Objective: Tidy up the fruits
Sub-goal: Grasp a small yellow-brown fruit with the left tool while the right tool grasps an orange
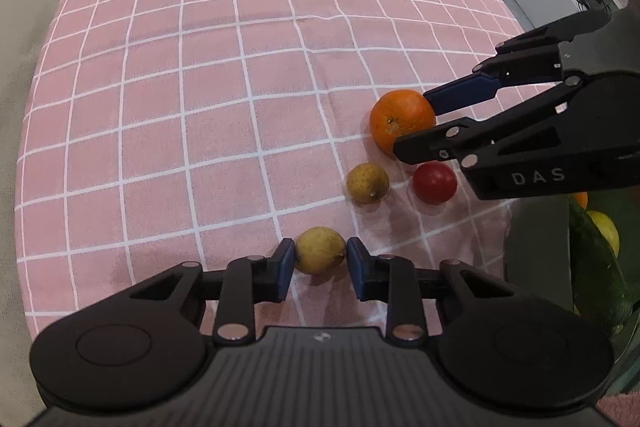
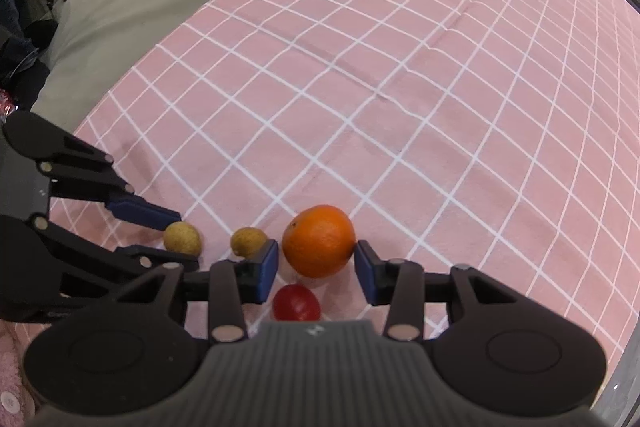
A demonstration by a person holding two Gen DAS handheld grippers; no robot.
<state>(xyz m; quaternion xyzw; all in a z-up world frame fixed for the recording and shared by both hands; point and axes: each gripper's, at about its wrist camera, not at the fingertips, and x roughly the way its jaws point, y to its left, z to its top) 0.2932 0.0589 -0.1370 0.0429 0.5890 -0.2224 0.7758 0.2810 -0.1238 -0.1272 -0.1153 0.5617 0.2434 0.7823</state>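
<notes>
Pink checked cloth (image 1: 200, 87) carries four fruits in a loose cluster. Your left gripper (image 1: 320, 261) straddles the near yellow-brown fruit (image 1: 320, 249), pads beside it, a slight gap at its 3 o'clock side; not clamped. Your right gripper (image 2: 316, 263) brackets the orange (image 2: 319, 241), jaws apart. A second small fruit (image 1: 367, 183) and a red fruit (image 1: 434, 183) lie between. Judged step: dual grasp. Next, close both gently, then lift.
</notes>
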